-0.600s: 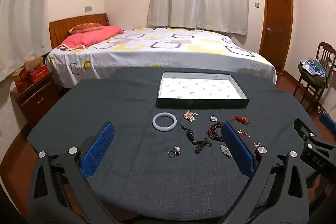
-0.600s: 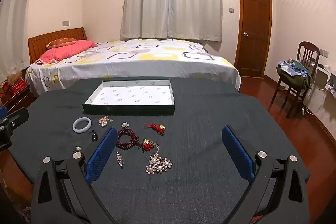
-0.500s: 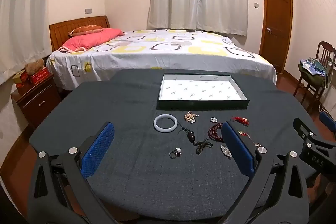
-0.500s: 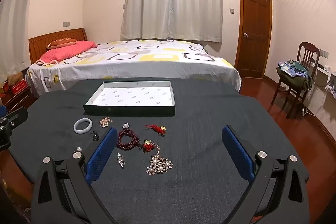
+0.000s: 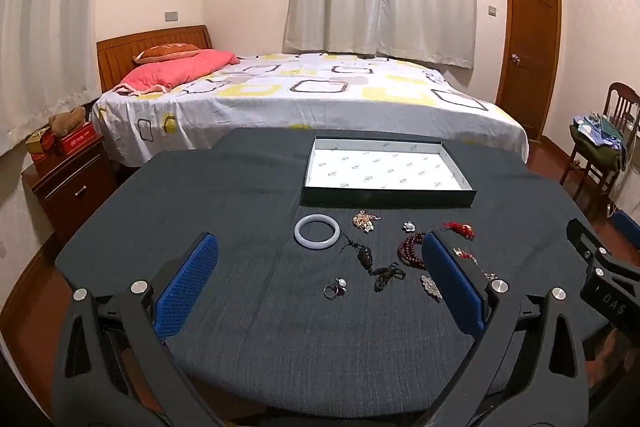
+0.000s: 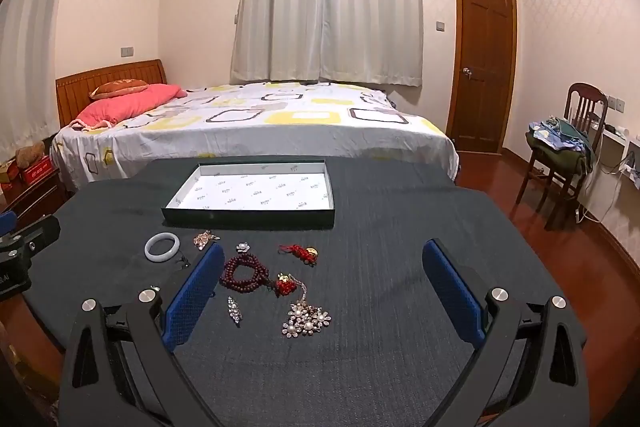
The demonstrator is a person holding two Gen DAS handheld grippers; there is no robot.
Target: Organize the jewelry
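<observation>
Several pieces of jewelry lie on a dark cloth-covered table [image 5: 240,211] in front of an empty green box with a white lining [image 5: 384,169]. They include a white bangle [image 5: 317,231], a ring [image 5: 334,289], a dark pendant on a cord [image 5: 366,259], a red bead bracelet [image 6: 244,273], a red tassel charm [image 6: 300,253] and a pearl flower brooch [image 6: 306,319]. My left gripper [image 5: 320,291] is open and empty above the near part of the table. My right gripper [image 6: 320,295] is open and empty, to the right of the left one.
A bed [image 5: 304,99] stands behind the table. A wooden nightstand [image 5: 68,183] is at the left. A chair with clothes [image 6: 564,151] and a wooden door [image 6: 482,67] are at the right.
Both views have shifted slightly, with the table and jewelry sitting a little lower in frame. Both grippers stay open and nothing on the table has moved.
</observation>
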